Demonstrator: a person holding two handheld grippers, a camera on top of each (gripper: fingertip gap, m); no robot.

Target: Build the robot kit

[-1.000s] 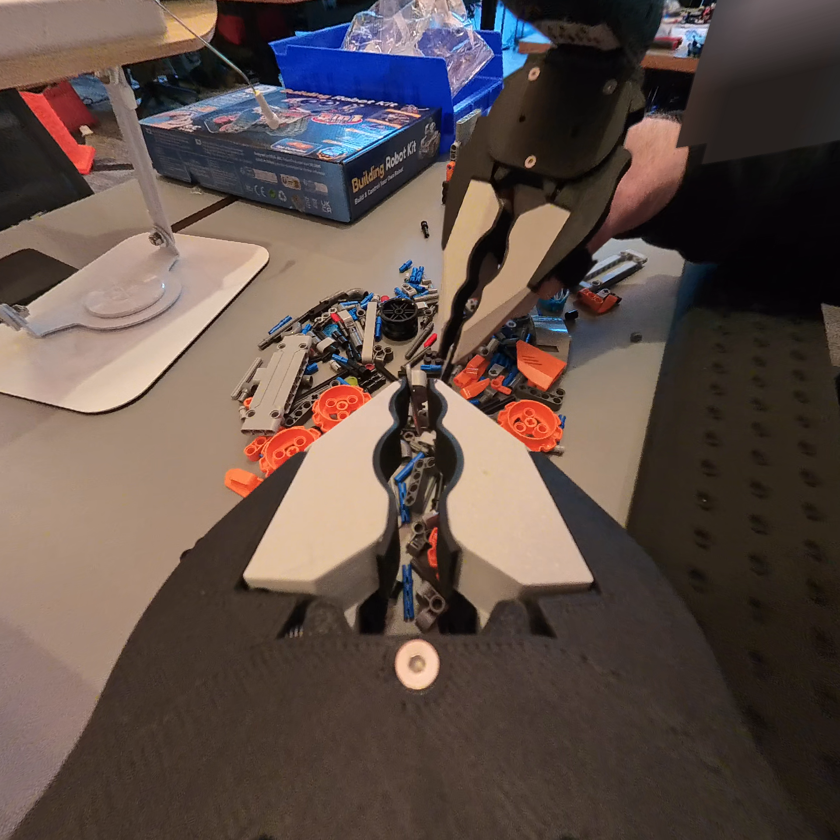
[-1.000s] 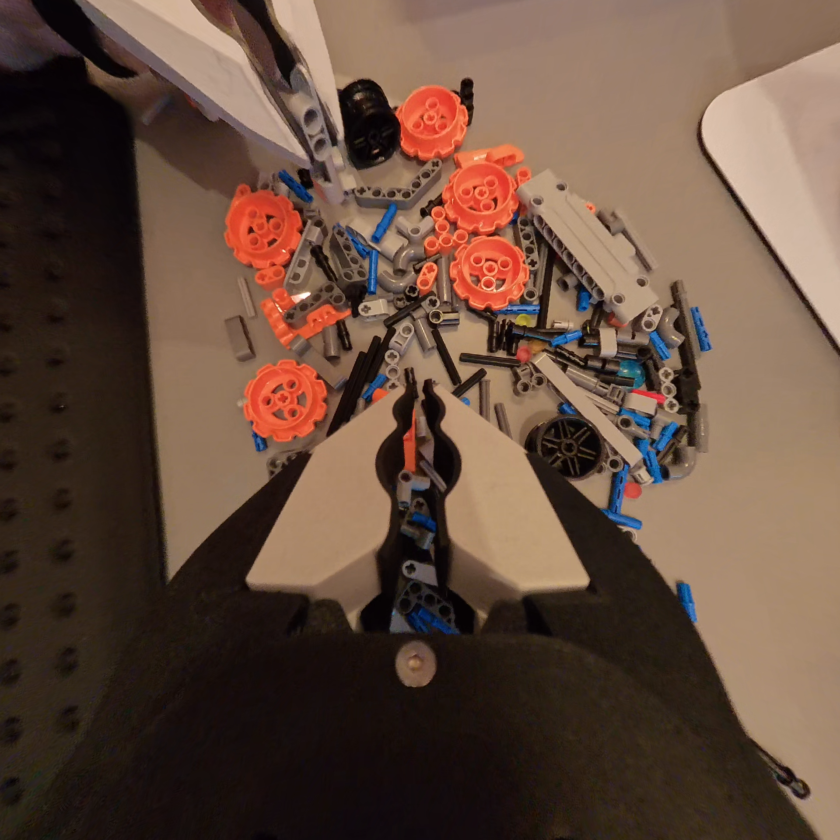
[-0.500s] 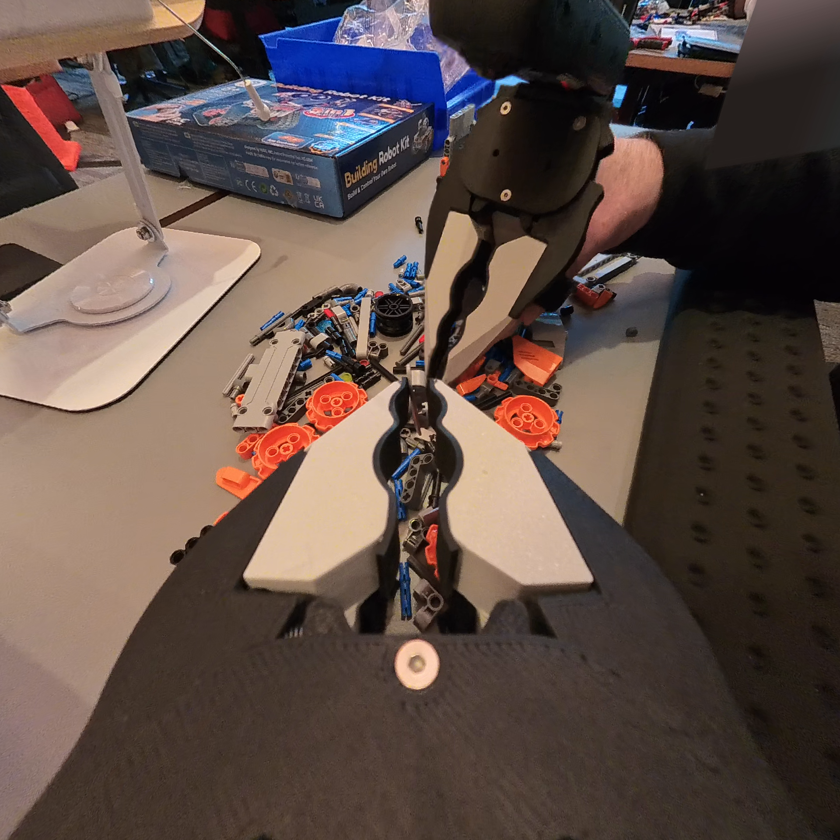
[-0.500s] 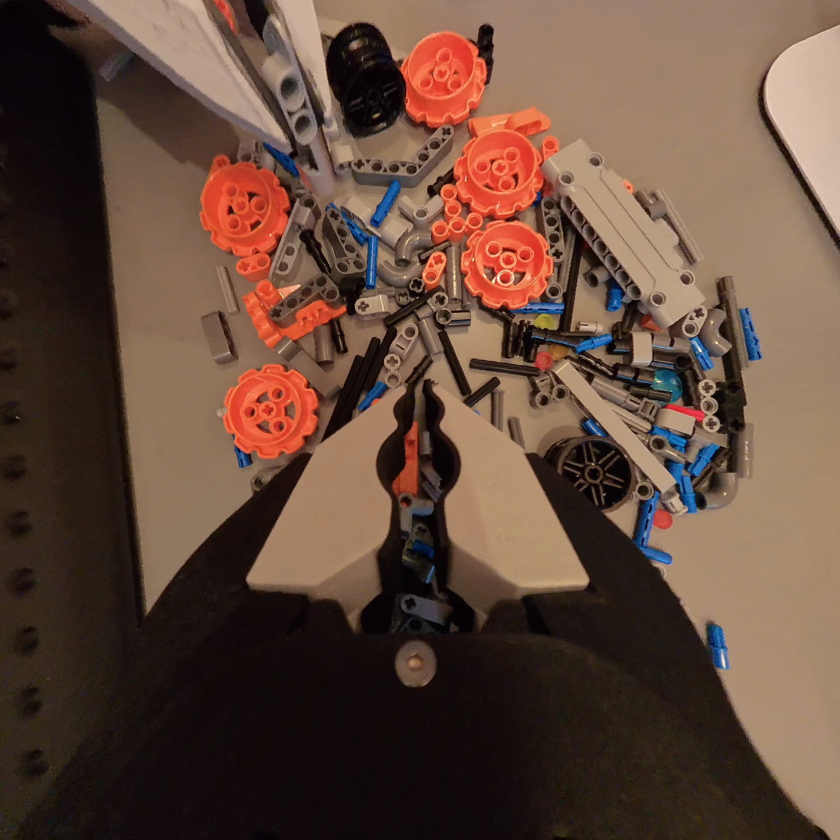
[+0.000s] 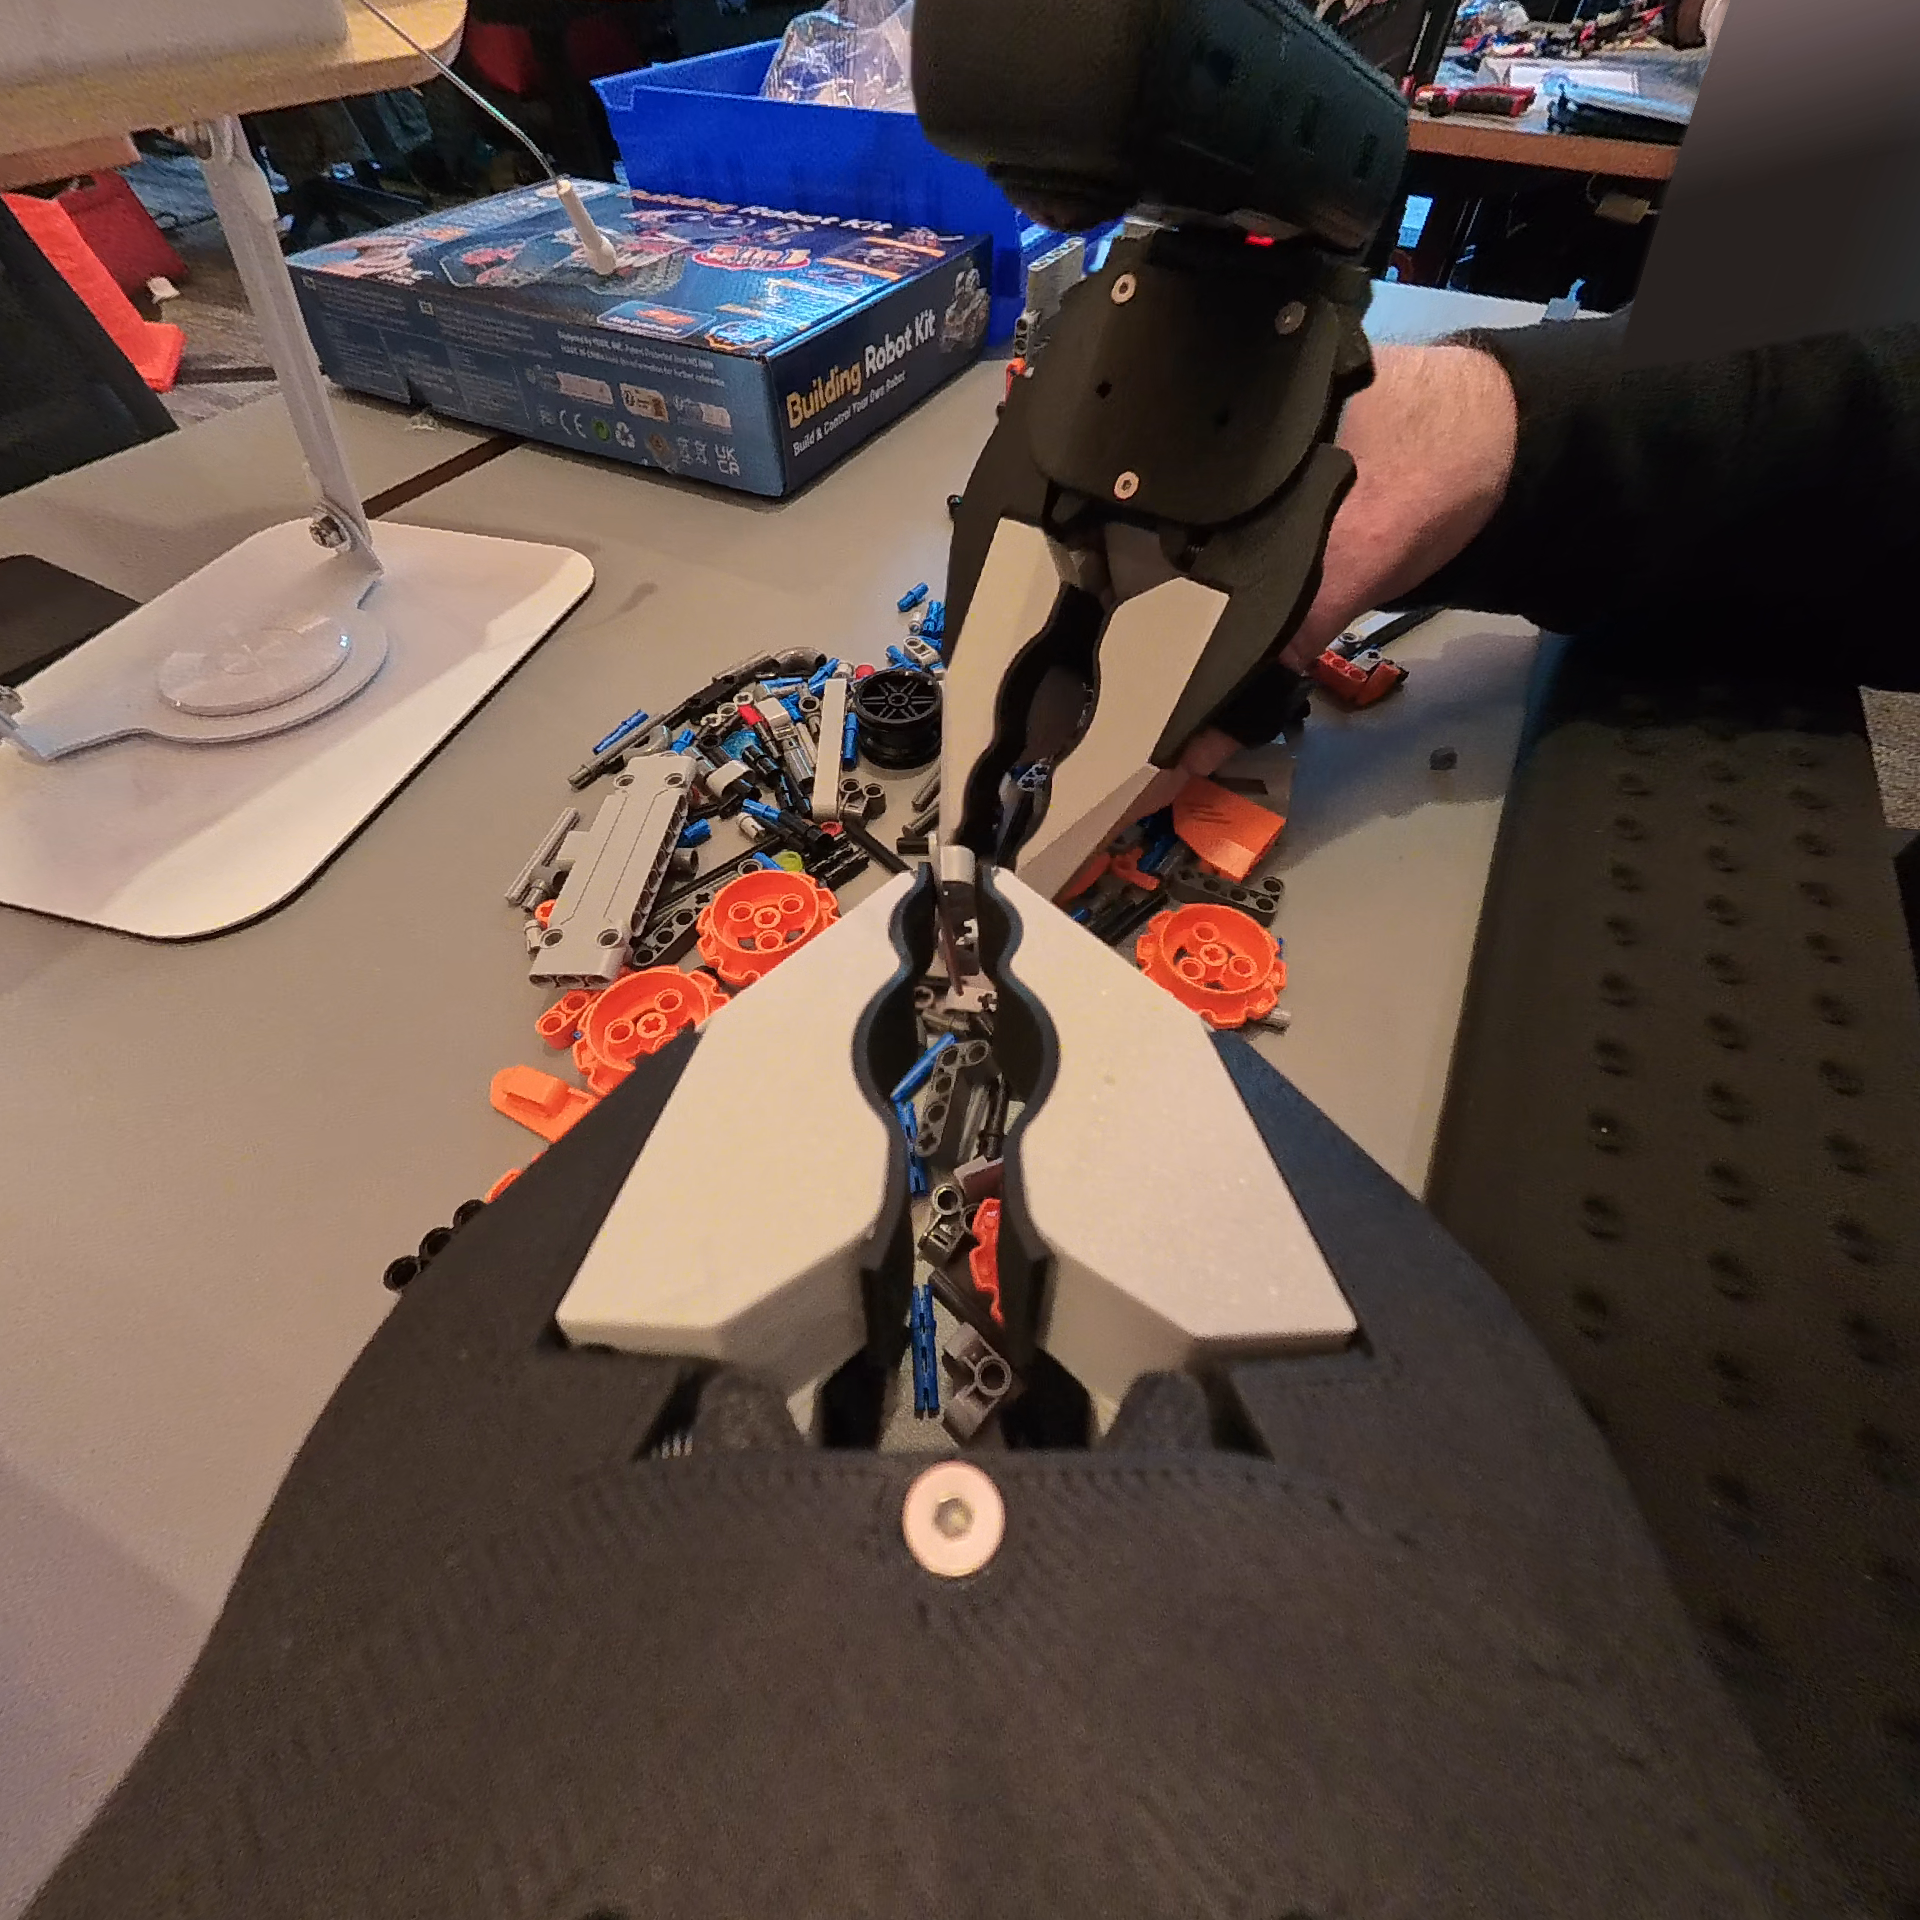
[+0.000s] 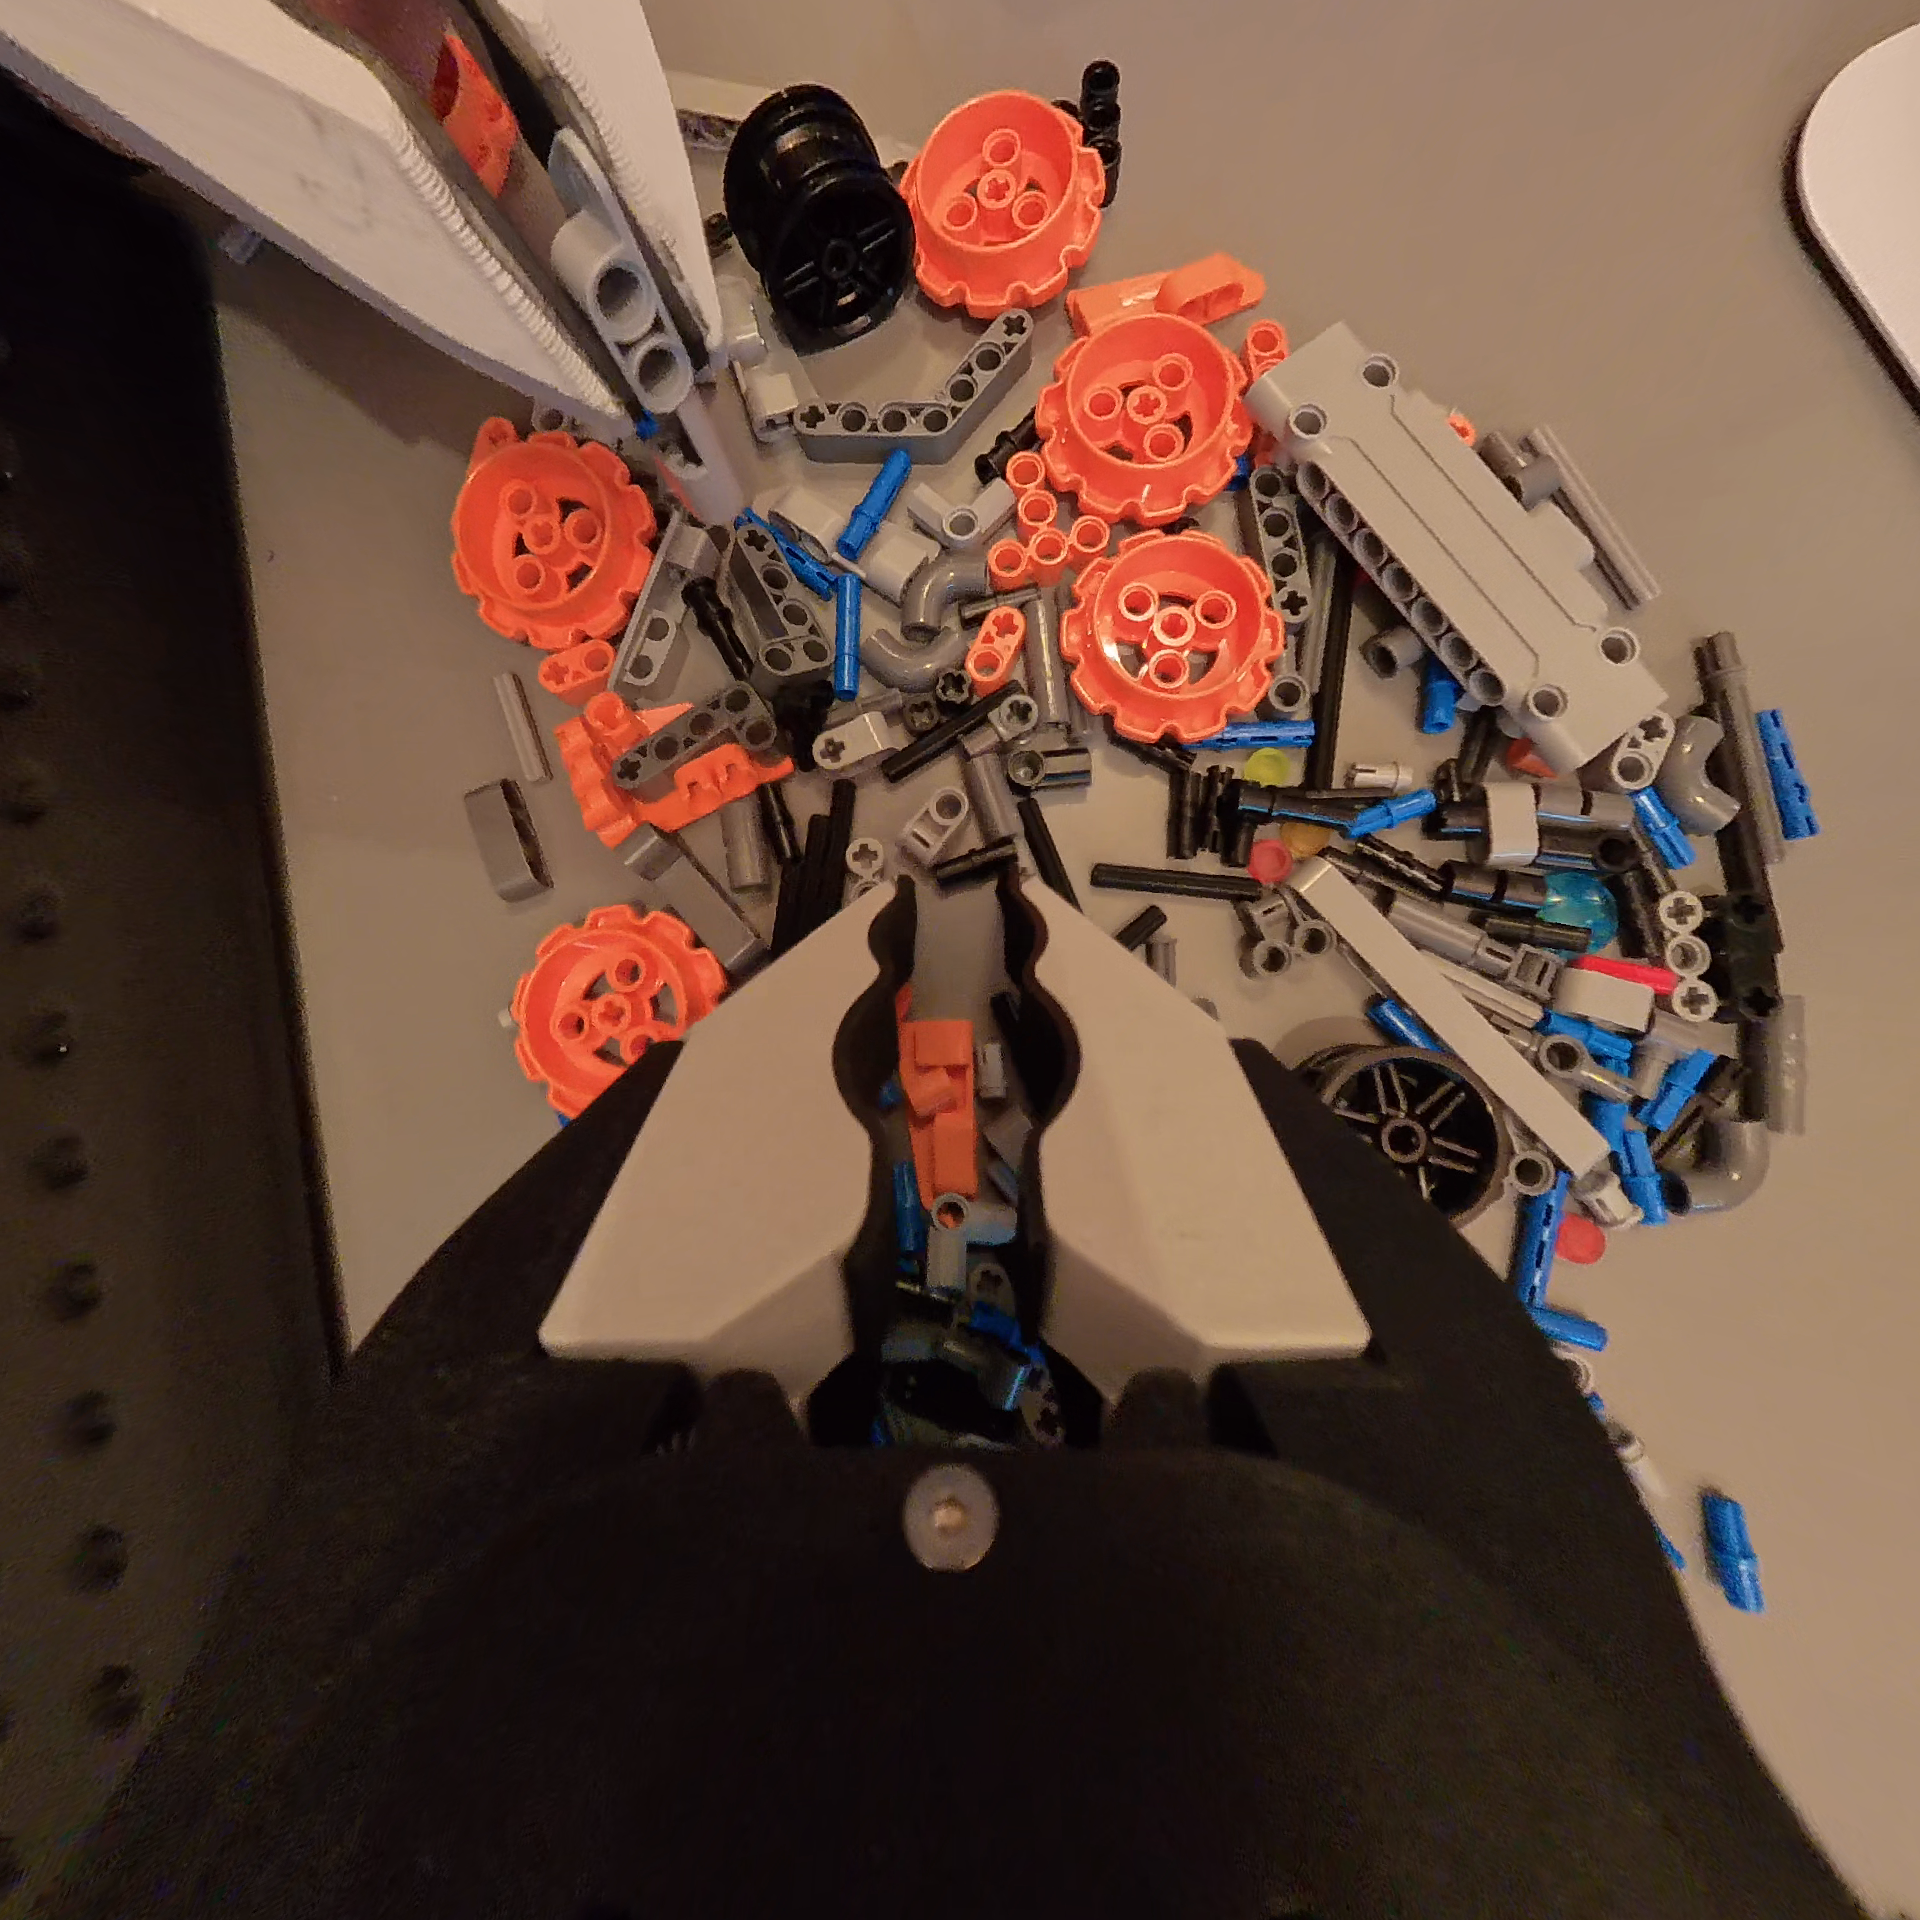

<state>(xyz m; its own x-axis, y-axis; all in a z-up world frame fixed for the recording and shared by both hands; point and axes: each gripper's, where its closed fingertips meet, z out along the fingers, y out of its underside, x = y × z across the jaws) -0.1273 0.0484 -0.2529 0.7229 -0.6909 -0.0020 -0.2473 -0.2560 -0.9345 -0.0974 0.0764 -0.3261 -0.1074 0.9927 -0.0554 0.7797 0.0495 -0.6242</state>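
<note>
A pile of small building-kit parts [image 6: 1039, 675] lies on the grey table [image 6: 1455, 208]: orange toothed wheels [image 6: 1169, 634], a long grey housing [image 6: 1455, 551], black wheels [image 6: 821, 239], and blue and black pins. My left gripper [image 5: 958, 883] is shut on a light grey beam [image 5: 954, 864] with round holes, held above the pile's edge. That gripper [image 6: 670, 447] and its beam [image 6: 623, 301] also show at the top left of the right wrist view. My right gripper [image 6: 958, 896] hangs low over the pile, jaws slightly apart and empty, fingers [image 5: 1132, 675] just behind the beam.
A dark perforated mat [image 5: 1714, 1039] borders the pile. A white stand base [image 5: 260, 707] sits at the left. A blue kit box [image 5: 644, 332] and a blue bin [image 5: 810, 135] stand behind. A person's hand [image 5: 1423, 468] holds the right gripper. One gripper's finger ends stand about 9 cm off the other's. From the right gripper's tips to the long grey housing [image 6: 1455, 551] is close to 9 cm. Seen from the left wrist view [image 5: 631, 848] as well.
The right gripper has come down closer to the pile and its jaws have parted a little. The left gripper with the grey beam has drawn nearer to the right gripper.
</note>
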